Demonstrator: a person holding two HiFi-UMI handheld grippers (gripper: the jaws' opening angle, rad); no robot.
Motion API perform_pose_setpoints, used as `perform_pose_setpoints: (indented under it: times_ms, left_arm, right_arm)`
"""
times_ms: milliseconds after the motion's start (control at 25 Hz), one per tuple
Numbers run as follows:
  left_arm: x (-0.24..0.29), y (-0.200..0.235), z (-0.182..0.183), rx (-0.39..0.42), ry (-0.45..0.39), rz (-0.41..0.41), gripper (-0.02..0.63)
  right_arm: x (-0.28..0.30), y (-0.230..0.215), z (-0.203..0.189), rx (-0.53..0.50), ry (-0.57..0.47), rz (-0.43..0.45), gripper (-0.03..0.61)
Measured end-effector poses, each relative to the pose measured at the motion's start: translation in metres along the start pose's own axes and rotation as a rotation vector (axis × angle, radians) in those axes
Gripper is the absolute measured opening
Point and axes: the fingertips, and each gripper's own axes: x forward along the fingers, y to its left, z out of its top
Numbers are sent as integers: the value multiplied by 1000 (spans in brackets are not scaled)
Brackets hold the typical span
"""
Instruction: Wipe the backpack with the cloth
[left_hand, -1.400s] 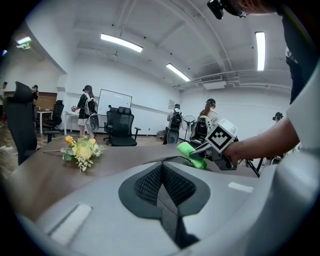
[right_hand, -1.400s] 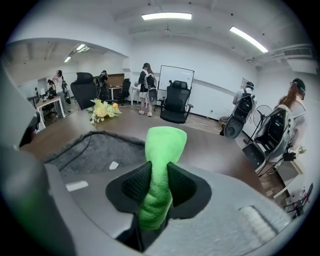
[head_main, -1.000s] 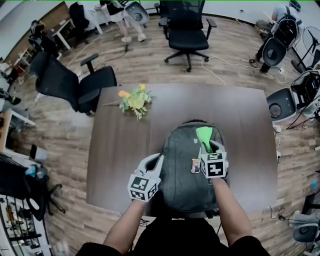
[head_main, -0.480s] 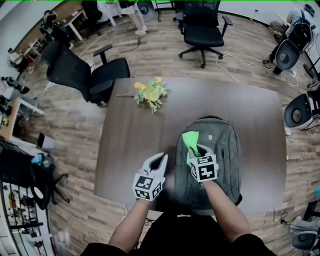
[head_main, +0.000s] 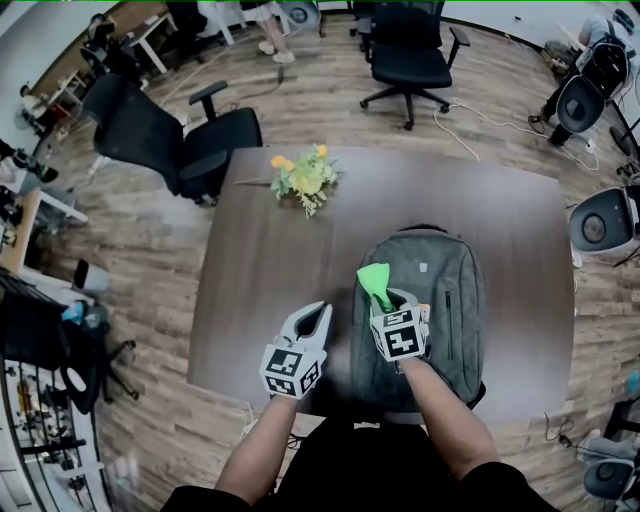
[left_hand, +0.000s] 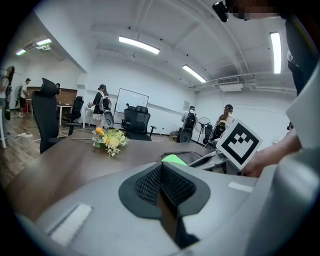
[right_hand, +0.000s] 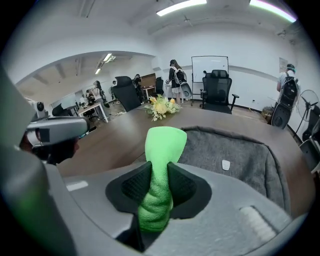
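Observation:
A grey backpack (head_main: 440, 290) lies flat on the brown table (head_main: 260, 270), close to the front edge. My right gripper (head_main: 384, 298) is over the backpack's left part, shut on a bright green cloth (head_main: 374, 279) that sticks out past the jaws. In the right gripper view the cloth (right_hand: 163, 147) is pinched between the pads above the grey fabric (right_hand: 235, 155). My left gripper (head_main: 316, 316) hovers just left of the backpack, its jaws pressed together with nothing in them. From the left gripper (left_hand: 161, 172) view, the cloth (left_hand: 175, 159) shows to the right.
A bunch of yellow and white flowers (head_main: 303, 177) lies at the table's far left. Black office chairs stand beyond the table at the left (head_main: 160, 135) and the far side (head_main: 408, 55). People stand further back in the room. Round devices and cables sit on the floor at the right (head_main: 600, 225).
My right gripper has carried the green cloth leftward across the backpack, from its right-middle to its left part. The left gripper has stayed beside the backpack's left edge.

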Motion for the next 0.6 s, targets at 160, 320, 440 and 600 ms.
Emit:
perform_pose_setpoints:
  times_ms: [160, 320, 440, 600]
  left_arm:
    - [4, -3, 0, 5, 4, -13, 20]
    - [10, -11, 0, 3, 10, -38, 20]
    - [17, -21, -2, 0, 17, -64, 20]
    - [26, -35, -6, 8, 28, -109, 20]
  right_arm:
    - [-3, -13, -2, -24, 3, -44, 97]
    - [-10, -35, -14, -31, 29, -103, 97]
    - [-19, -55, -21, -43, 45, -152, 97]
    - [-31, -83, -27, -35, 53, -220, 97]
